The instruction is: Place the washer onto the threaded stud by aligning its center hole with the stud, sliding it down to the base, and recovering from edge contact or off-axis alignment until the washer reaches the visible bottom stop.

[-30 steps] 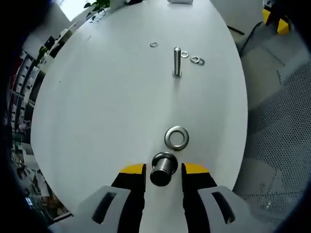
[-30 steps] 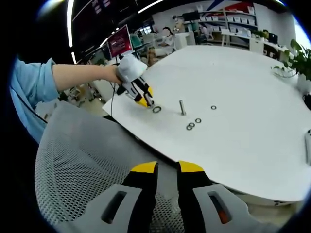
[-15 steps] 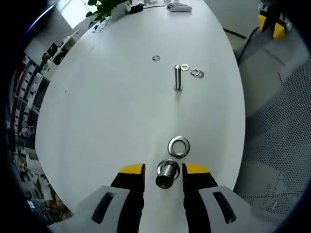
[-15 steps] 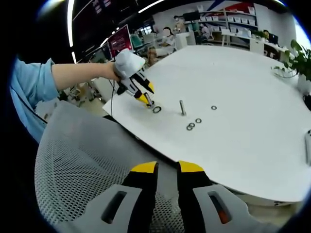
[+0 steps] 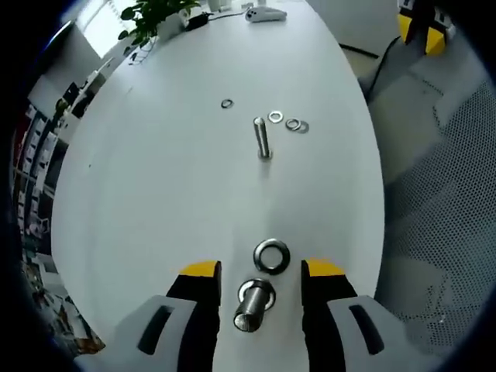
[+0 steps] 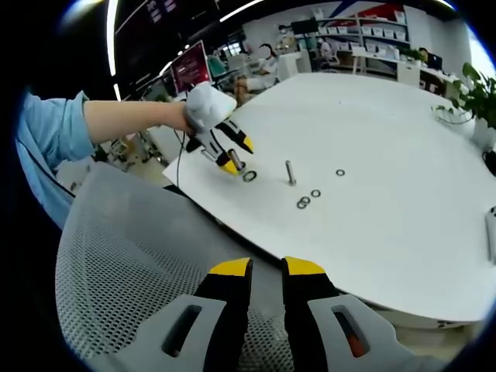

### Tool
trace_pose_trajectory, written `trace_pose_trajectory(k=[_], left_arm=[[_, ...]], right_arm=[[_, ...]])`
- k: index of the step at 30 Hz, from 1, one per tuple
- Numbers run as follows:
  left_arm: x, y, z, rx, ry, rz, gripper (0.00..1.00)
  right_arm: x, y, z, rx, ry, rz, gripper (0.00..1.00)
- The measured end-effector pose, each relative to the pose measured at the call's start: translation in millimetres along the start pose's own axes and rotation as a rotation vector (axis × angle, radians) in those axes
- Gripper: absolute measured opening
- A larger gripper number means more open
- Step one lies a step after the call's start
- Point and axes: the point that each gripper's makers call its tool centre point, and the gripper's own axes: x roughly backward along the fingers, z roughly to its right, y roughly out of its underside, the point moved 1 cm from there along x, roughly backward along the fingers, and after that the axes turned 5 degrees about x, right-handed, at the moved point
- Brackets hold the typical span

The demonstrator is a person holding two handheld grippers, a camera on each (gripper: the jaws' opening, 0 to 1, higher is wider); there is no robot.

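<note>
Steel washer (image 5: 272, 256) flat on the white table (image 5: 170, 178), just past the left gripper (image 5: 256, 273). Jaws spread wide, gripping nothing, with a loose metal bolt (image 5: 253, 302) lying between them. Threaded stud (image 5: 262, 138) upright farther out, well apart from that washer, three small washers (image 5: 287, 122) beside it. Right gripper (image 6: 266, 270) over a mesh chair (image 6: 139, 263), jaws almost together, nothing held.

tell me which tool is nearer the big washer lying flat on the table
Left. The left tool sits right at the big washer, jaws open either side of it. The right tool hangs back over a mesh chair, off the table.
</note>
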Motion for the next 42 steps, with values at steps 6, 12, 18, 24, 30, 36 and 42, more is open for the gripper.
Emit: trace_pose_trajectory(k=[6, 12, 18, 24, 30, 36, 42], left_arm=[[-12.2, -0.1, 3.7, -0.02, 0.031, -0.032, 0.38], [-22.5, 2.1, 9.2, -0.037, 0.041, -0.063, 0.36], [-26.1, 4.3, 13.1, -0.022, 0.061, -0.073, 0.31], [-25.9, 3.9, 12.5, 0.0, 0.066, -0.066, 0.31], [-25.7, 4.1, 15.7, 0.001, 0.078, -0.07, 0.28], [-27.8, 2.4, 17.5, -0.01, 0.07, -0.071, 0.2], [-28.2, -3.0, 14.5, -0.017, 0.017, -0.026, 0.05]], right_arm=[[0.6, -0.1, 1.1, -0.009, 0.007, 0.005, 0.18], [0.9, 0.1, 1.7, -0.013, 0.01, 0.005, 0.18], [0.8, 0.4, 1.4, -0.011, 0.009, 0.002, 0.18], [0.4, 1.0, 0.9, -0.007, 0.006, -0.004, 0.18], [0.6, 1.0, 1.1, -0.01, 0.007, -0.003, 0.18], [0.5, 1.0, 1.3, -0.007, 0.007, -0.005, 0.18], [0.8, 0.7, 1.7, -0.011, 0.011, -0.001, 0.18]])
